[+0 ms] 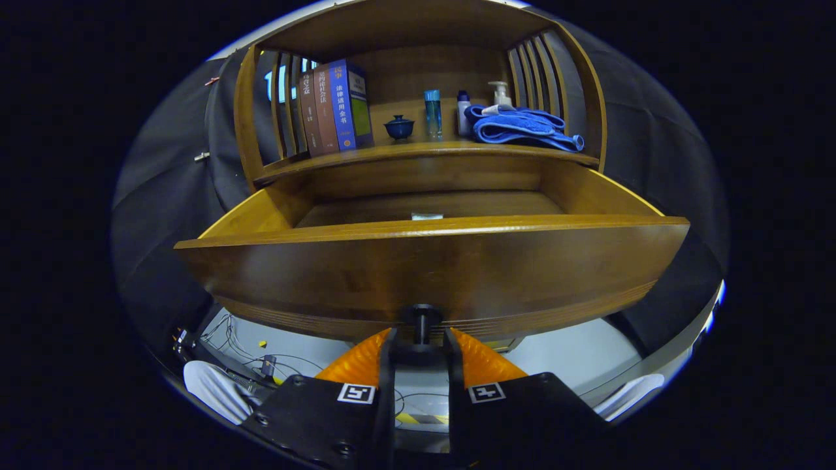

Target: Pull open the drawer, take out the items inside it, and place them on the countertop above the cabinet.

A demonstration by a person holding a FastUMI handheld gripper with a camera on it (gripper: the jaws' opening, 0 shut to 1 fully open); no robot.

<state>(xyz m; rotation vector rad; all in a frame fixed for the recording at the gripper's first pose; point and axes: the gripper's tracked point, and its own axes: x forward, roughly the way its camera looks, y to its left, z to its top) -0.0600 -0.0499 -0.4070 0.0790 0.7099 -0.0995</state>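
Both fingers of the gripper (421, 339) pinch the drawer knob (421, 320), the wooden drawer (431, 261) standing open, a small packet (427, 216) at twelve o'clock inside.

- One drawer (431, 261), pulled open under the shelf (424, 151), with one knob (422, 321) on its front.
- One small pale item (427, 216) inside the drawer.
- Three books (336, 108) upright on the shelf, at its left side.
- One small blue lidded cup (399, 126) right of the books.
- One tall blue bottle (432, 114), one white bottle (463, 112), one pump bottle (501, 94).
- One folded blue towel (522, 127) at the right end of the shelf.
- One gripper (422, 343), its two fingers closed on the knob.
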